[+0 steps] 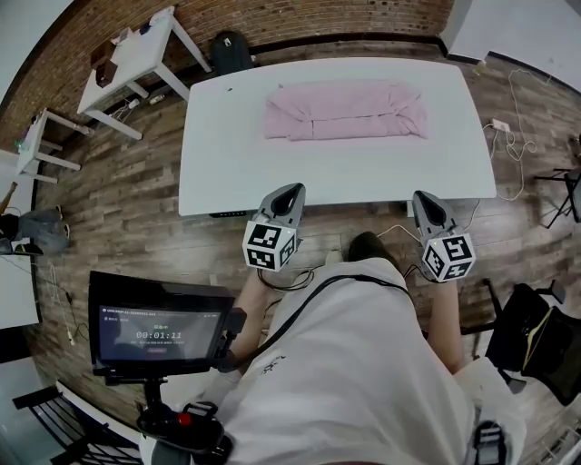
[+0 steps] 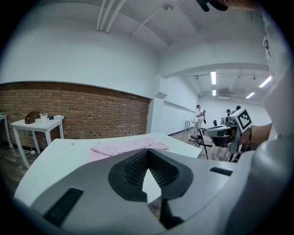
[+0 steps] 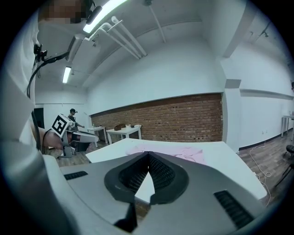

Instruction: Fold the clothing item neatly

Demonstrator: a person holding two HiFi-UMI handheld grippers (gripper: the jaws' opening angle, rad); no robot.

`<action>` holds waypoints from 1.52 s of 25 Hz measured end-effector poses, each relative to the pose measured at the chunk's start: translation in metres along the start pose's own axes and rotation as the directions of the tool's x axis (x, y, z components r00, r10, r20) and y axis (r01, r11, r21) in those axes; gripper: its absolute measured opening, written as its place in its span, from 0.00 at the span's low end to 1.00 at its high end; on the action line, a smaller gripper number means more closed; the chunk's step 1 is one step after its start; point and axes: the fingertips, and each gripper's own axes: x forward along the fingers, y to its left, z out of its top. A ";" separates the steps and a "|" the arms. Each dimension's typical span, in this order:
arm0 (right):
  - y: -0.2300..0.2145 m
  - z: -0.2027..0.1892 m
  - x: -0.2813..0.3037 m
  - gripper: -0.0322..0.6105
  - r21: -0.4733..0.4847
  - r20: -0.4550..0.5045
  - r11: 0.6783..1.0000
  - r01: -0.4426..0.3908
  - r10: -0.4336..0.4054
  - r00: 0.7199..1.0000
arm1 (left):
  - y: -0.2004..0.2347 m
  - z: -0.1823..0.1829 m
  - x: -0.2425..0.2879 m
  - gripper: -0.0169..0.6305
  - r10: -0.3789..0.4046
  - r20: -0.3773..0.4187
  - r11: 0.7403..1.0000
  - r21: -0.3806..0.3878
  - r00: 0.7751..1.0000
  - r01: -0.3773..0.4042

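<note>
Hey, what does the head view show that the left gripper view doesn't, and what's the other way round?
Only the head view: the timer screen on its stand and the black bag near the brick wall. Only the left gripper view: ceiling lights and people standing far across the room. Both: the folded pink garment on the white table, the side table, that brick wall, and the left gripper and right gripper, each shut and empty.
</note>
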 end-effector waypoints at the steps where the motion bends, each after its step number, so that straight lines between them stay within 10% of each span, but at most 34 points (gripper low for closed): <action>1: 0.000 0.000 0.000 0.06 0.005 0.001 1.000 -0.001 0.001 1.000 | 0.000 0.001 0.000 0.03 -0.001 0.000 1.000 -0.001 1.000 0.001; 16: 0.026 0.017 -0.029 0.06 -0.001 0.016 0.998 -0.063 0.063 0.998 | -0.041 0.009 -0.017 0.03 -0.025 0.011 1.000 0.005 1.000 0.024; 38: 0.048 -0.077 -0.269 0.06 -0.005 0.013 0.995 -0.101 0.101 0.995 | -0.244 -0.067 -0.151 0.03 0.079 0.043 0.997 -0.022 0.996 -0.078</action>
